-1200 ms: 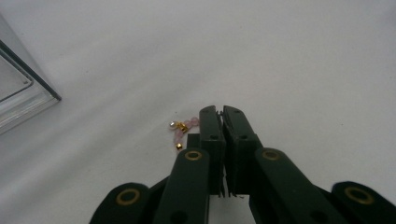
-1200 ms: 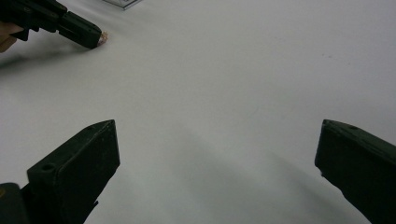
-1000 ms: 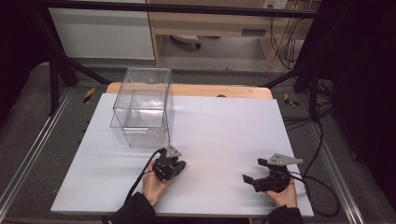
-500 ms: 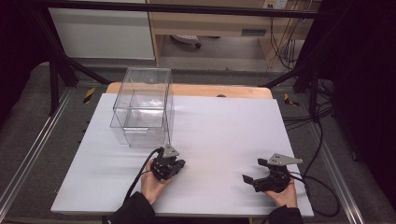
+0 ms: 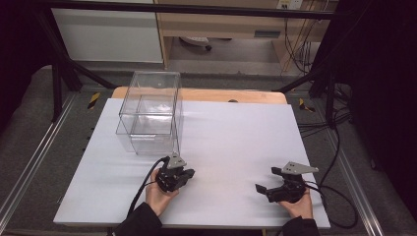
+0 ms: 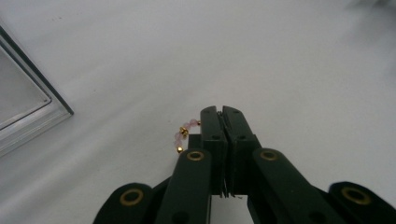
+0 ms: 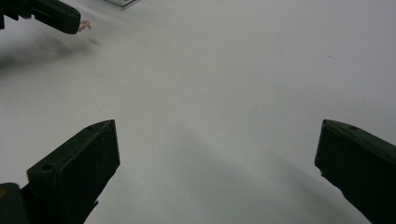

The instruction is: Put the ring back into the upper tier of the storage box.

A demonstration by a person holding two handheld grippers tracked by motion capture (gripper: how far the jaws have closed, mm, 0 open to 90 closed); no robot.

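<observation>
Left gripper [image 6: 223,122] clamped on bead string [image 6: 183,134] (lifted for carrying?), clear box [image 5: 150,112] at 11 o'clock; right gripper [image 7: 217,163] spread, idle.

The high view is looking forward and down from above the person's side, taking in the whole white desk [image 5: 236,137]. The left gripper view is riding close above the desk, catching the clear box [image 6: 23,107] at nine o'clock. The right gripper view is skimming low too, sharing the left gripper [image 7: 70,23] at eleven o'clock
</observation>
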